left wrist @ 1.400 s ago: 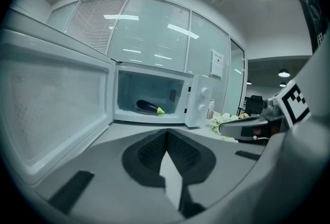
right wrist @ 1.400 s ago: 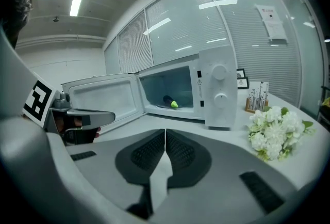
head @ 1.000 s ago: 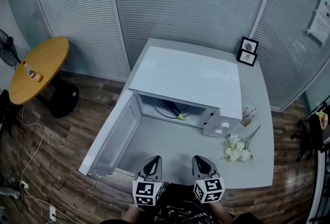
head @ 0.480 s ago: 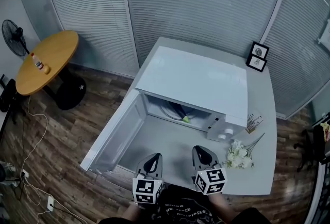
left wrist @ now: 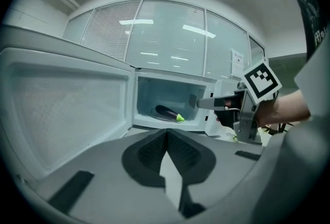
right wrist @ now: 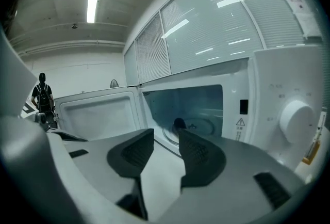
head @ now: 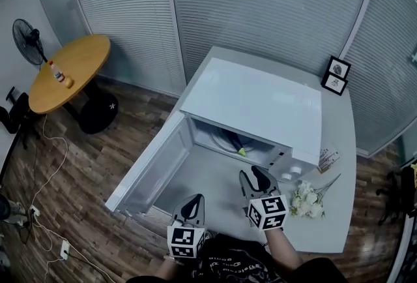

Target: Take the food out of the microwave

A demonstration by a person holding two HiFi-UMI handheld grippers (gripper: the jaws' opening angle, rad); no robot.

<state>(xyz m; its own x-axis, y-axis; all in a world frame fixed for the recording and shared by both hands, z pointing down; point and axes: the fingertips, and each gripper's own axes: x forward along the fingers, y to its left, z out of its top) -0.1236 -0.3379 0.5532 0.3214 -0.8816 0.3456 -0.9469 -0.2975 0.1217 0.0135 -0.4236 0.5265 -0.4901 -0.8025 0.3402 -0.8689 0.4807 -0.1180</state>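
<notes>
Door [head: 153,167] of the microwave [head: 254,102] is open but the eggplant [left wrist: 166,111] lies inside on the turntable [right wrist: 202,126], nothing taken out yet; my right tool [right wrist: 166,138], jaws just opened wide with nothing between, faces the opening, my left tool [left wrist: 166,132] is pinched together, empty.

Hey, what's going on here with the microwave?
A person holding two grippers is about to take the eggplant out of the microwave, whose door stands open. The right gripper is in front of the opening; its jaws have just been opening, nothing between them. The left gripper is shut and empty, near the table edge.
</notes>
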